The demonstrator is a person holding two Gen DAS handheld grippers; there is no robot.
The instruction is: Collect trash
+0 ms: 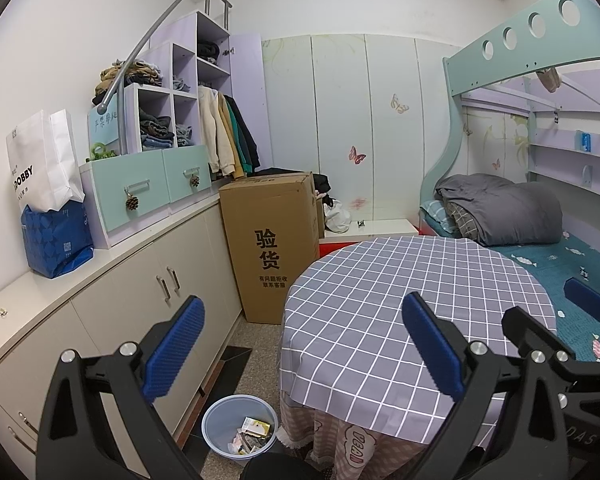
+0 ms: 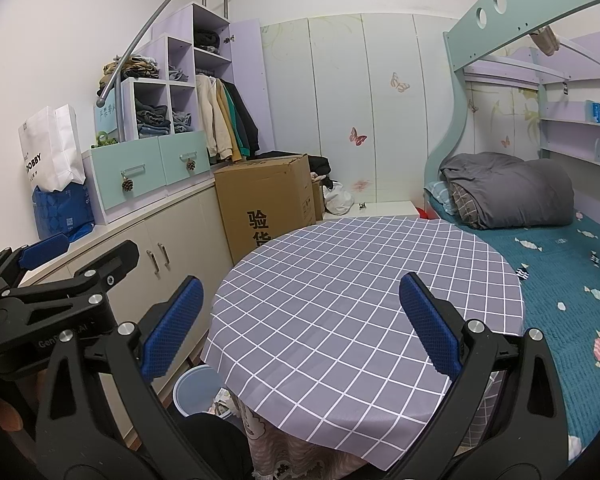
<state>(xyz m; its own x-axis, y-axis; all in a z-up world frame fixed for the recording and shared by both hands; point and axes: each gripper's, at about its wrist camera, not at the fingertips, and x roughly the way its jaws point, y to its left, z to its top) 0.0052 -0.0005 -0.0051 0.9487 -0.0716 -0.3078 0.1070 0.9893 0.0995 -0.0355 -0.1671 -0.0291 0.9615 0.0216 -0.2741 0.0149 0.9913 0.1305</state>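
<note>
A light blue trash bin point(image 1: 220, 420) stands on the floor between the cabinet and the round table, holding a yellow-white packet point(image 1: 256, 428) and scraps of paper. In the right wrist view the bin point(image 2: 192, 390) is partly hidden by the tablecloth. The table point(image 1: 380, 300) wears a grey checked cloth with nothing on it. My left gripper point(image 1: 302, 344) hangs open above the table's left edge, nothing between its fingers. My right gripper point(image 2: 300, 328) is open over the table point(image 2: 340, 300), also holding nothing. Each gripper shows at the edge of the other's view.
A tall cardboard box point(image 1: 272, 240) stands behind the table against the beige cabinet point(image 1: 148, 280). Paper bags point(image 1: 48, 200) sit on the cabinet top. A bunk bed point(image 1: 540, 256) with a grey duvet borders the table's right side. A dark rounded object point(image 1: 284, 468) sits below.
</note>
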